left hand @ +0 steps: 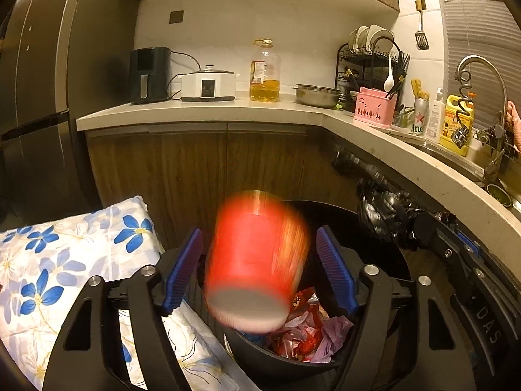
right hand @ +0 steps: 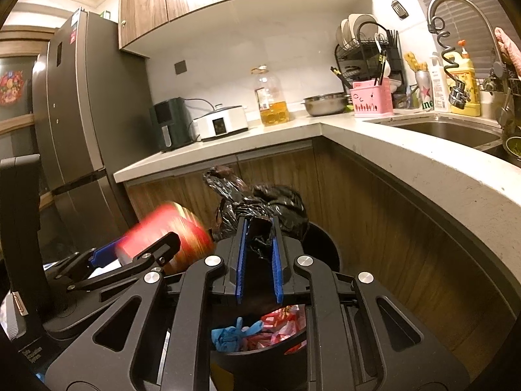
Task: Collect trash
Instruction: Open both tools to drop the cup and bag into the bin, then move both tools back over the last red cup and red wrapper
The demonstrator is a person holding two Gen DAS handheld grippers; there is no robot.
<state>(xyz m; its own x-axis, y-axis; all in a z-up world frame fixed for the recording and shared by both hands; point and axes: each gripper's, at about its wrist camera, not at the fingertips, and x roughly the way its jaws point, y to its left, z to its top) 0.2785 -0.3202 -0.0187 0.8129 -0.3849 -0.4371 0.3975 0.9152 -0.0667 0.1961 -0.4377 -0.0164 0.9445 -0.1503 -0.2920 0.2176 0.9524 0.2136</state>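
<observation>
A red cup with a white base is blurred with motion between the fingers of my left gripper, which is open over the black trash bin. The cup touches neither blue pad. The bin holds red wrappers and pale purple plastic. In the right wrist view the cup shows at the left beside the left gripper's arm. My right gripper is shut on the edge of a black trash bag above the bin, where blue gloves and wrappers lie.
A flower-print cushion lies left of the bin. The curved counter runs behind and right, with an air fryer, cooker, oil bottle, steel bowl, dish rack and sink. A fridge stands left.
</observation>
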